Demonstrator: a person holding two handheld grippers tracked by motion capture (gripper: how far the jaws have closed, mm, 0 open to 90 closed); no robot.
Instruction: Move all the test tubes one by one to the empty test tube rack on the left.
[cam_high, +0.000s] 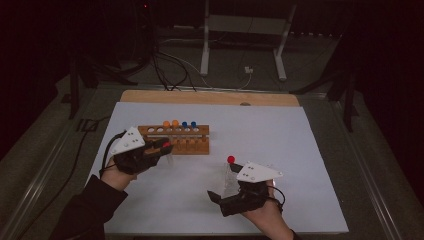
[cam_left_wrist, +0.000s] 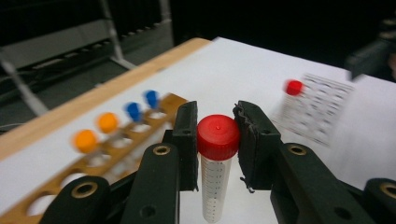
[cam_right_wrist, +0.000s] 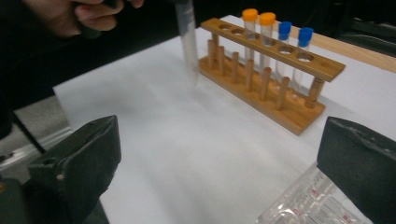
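- The left tongs (cam_left_wrist: 217, 140) are clamped on the red cap of a clear tube (cam_left_wrist: 215, 175), which hangs upright just in front of the near left end of the wooden rack (cam_high: 175, 139), clear of the counter (cam_high: 280, 130).
- The right tongs (cam_right_wrist: 219, 163) stand wide apart with nothing pressed between them; a second red-capped tube (cam_high: 229, 172) stands just beside them (a clear ribbed piece lies near the right pad, too blurred to name).
- Four tubes are already in the rack, two orange-capped (cam_right_wrist: 259, 18) and two blue-capped (cam_right_wrist: 295, 29); several holes at its left end are still empty.
- By my reading the work is about midway: the held tube has yet to go into a hole, and the standing one follows.
- The counter is a white sheet over a wooden board; the room behind is dark, with cables and a metal stand on the floor.
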